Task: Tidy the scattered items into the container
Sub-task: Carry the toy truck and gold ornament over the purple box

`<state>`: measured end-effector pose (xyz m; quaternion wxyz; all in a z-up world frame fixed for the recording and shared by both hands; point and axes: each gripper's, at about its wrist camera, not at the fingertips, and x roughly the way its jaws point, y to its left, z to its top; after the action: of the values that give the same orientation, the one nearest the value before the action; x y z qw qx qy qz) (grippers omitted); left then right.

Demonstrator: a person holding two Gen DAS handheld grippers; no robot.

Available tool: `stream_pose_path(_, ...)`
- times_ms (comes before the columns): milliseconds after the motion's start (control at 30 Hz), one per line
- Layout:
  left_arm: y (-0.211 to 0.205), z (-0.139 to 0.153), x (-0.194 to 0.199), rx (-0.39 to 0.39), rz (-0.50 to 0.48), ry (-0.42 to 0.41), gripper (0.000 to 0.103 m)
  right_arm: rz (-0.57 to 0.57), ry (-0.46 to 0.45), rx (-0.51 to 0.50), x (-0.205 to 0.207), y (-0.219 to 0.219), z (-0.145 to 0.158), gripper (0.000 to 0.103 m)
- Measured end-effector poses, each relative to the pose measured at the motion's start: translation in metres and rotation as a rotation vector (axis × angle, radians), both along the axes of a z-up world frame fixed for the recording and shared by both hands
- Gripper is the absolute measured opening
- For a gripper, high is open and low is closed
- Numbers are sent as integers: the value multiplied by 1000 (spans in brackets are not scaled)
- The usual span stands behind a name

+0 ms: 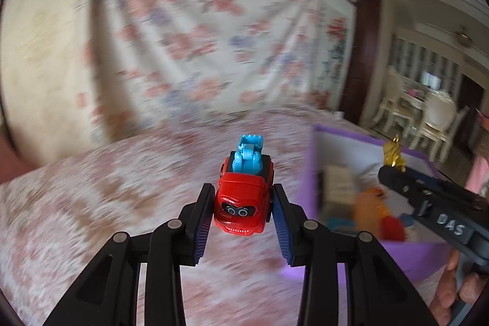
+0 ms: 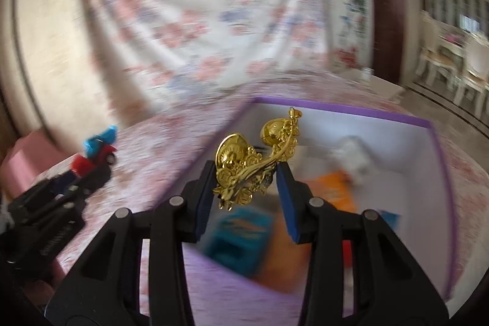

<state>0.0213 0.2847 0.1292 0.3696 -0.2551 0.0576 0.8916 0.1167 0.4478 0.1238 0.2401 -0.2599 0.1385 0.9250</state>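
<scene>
My left gripper [image 1: 243,194] is shut on a red toy truck [image 1: 243,203] with a blue scoop on its back, held in the air above the floral bedspread. The same truck [image 2: 97,150] shows at the left of the right wrist view. My right gripper [image 2: 244,173] is shut on a gold ornament [image 2: 256,161] and holds it over the near wall of the purple box [image 2: 440,161]. In the left wrist view that gripper [image 1: 394,167] and the ornament [image 1: 394,155] reach in from the right, over the purple box [image 1: 308,173]. Both views are blurred.
Inside the box lie several blurred items: an orange one [image 2: 333,188], a teal one [image 2: 238,237] and a white one [image 2: 351,152]. A floral sheet [image 1: 198,20] hangs behind the bed. A pink object [image 2: 27,158] sits at the left. Chairs [image 1: 428,115] stand in a room at the right.
</scene>
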Motion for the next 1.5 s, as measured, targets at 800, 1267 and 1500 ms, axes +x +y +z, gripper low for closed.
stream_pose_path(800, 154, -10, 19, -61, -284, -101, 38, -201, -99, -36, 33, 87, -13, 43)
stream_pose_path(1267, 173, -16, 10, -81, -297, -122, 38, -209, -116, -86, 33, 101, -19, 43)
stream_pose_path(1500, 176, -18, 12, -117, -304, -124, 38, -201, -123, -101, 32, 102, -21, 43)
